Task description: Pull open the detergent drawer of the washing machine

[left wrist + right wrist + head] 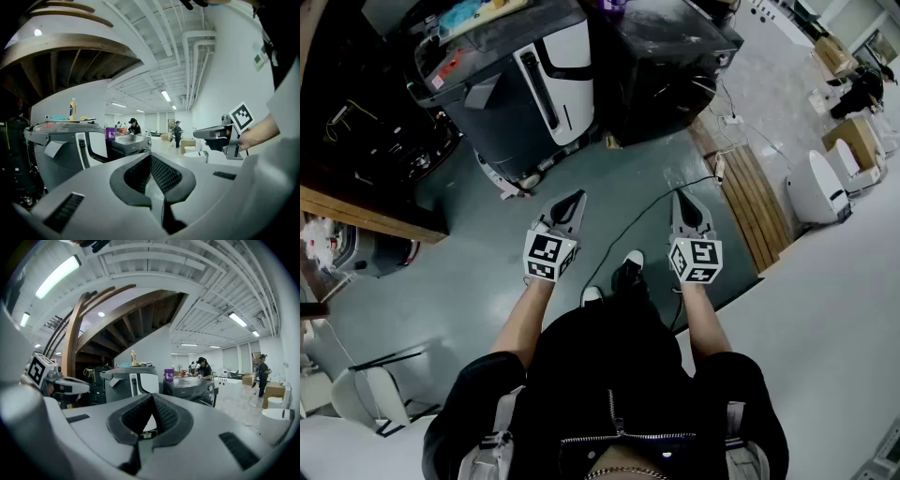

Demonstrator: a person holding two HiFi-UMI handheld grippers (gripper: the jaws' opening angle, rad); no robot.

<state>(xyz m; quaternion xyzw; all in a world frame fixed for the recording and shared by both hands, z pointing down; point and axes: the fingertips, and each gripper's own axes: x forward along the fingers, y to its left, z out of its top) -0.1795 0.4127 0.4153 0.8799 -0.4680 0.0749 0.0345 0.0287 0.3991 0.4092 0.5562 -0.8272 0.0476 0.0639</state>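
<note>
Drawer panel (483, 94) — apparently the pale slab on the grey washing machine (525, 84) — looked unopened, well apart from both grippers. Left gripper (578, 197) and right gripper (679, 197) were clenched, empty; one should spread before hooking its edge. Counted: two grippers, two machines — a dark washer (666, 66) beside the grey washing machine and one yellow bottle (72, 108) atop it.

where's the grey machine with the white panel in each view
Head view: grey machine with the white panel sits top, left of centre.
Left gripper view: the machine is at the left, mid-height.
Right gripper view: the machine is just left of centre.
Shared landmark: the dark machine stands right of it in all three.
</note>
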